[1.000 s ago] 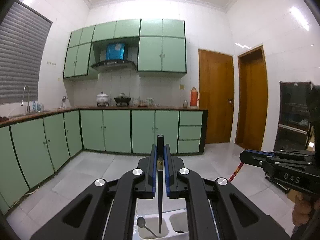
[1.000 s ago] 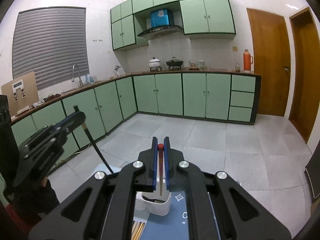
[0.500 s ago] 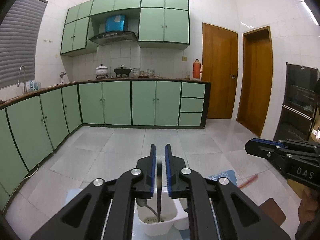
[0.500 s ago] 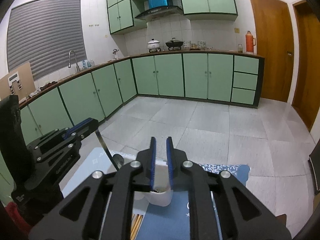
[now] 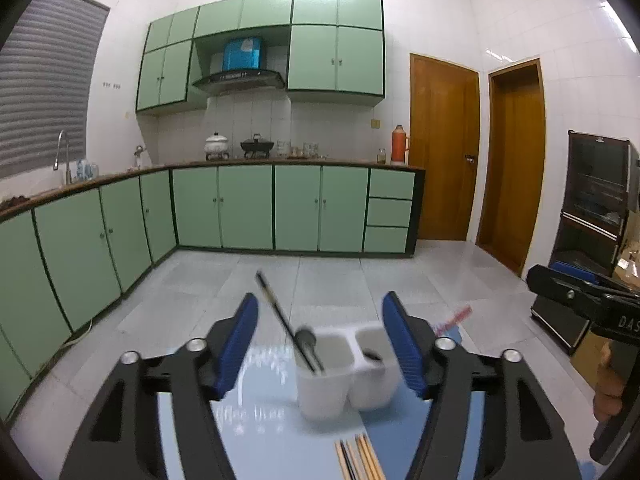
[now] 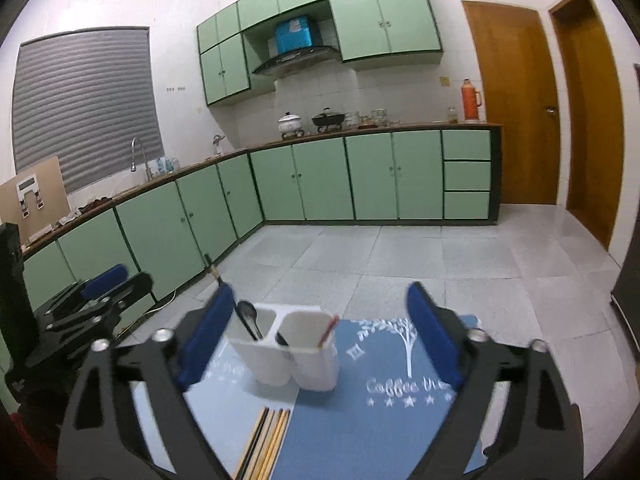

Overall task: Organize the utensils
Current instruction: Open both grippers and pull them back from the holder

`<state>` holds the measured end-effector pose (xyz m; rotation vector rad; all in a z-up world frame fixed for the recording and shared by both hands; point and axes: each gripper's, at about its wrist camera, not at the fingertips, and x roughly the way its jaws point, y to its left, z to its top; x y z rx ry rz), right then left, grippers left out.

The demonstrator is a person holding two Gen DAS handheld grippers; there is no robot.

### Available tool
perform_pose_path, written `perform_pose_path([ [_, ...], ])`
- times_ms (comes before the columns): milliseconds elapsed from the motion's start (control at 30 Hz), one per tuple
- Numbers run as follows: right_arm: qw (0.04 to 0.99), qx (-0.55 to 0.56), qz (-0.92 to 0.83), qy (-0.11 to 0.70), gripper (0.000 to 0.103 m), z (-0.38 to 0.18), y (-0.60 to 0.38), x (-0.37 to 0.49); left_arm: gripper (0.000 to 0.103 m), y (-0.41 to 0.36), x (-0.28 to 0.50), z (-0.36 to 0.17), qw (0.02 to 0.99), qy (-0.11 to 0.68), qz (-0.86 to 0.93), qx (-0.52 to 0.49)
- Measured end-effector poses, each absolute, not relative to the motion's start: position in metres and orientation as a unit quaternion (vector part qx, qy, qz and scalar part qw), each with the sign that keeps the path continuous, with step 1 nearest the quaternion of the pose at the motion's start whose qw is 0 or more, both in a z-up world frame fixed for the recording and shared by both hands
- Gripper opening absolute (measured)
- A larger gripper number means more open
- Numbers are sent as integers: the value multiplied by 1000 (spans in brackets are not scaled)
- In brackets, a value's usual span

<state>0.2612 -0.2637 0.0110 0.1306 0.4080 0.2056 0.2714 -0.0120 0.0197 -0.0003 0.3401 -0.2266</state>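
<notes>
Bench (image 6: pixel 224 408): we see a pale surface, with a blue mat (image 6: pixel 360 412) covering its right part.
Holder (image 6: pixel 294 350): we find a white two-compartment caddy standing upright between both tools; a black chopstick (image 5: pixel 286 322) and a spoon (image 6: pixel 249 318) lean in its left cell, and a red-handled piece (image 6: pixel 327 332) in its right cell.
Left gripper (image 5: pixel 320 340): we hold its fingers wide apart and empty.
Right gripper (image 6: pixel 320 330): we hold its fingers wide apart and empty.
Loose chopsticks (image 6: pixel 266 440): we see the bundle lying flat at the mat's left edge, on the near side of the holder and below both sets of fingers; its long axis runs roughly toward the holder.
Nearer tool: we cannot tell; the bundle sits low and central in both views.
</notes>
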Motion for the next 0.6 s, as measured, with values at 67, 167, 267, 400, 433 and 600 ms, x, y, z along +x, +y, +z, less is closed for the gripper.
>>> perform_pose_path([
  [67, 972, 70, 97, 204, 94, 1, -265, 247, 70, -6, 256, 10, 978, 179, -110, -3],
  [167, 969, 81, 87, 218, 96, -19, -266, 225, 73, 0, 234, -8, 974, 200, -109, -8],
  [267, 962, 86, 88, 244, 97, -43, -262, 207, 74, 3, 214, -29, 970, 220, -102, -2],
  [400, 955, 80, 81, 272, 97, -73, -254, 189, 74, 3, 194, -55, 962, 252, -101, 6],
  [433, 954, 80, 80, 277, 97, -79, -252, 184, 74, 2, 190, -61, 961, 259, -100, 7],
  [600, 945, 72, 74, 309, 97, -117, -238, 161, 74, 7, 176, -94, 950, 296, -97, 2],
])
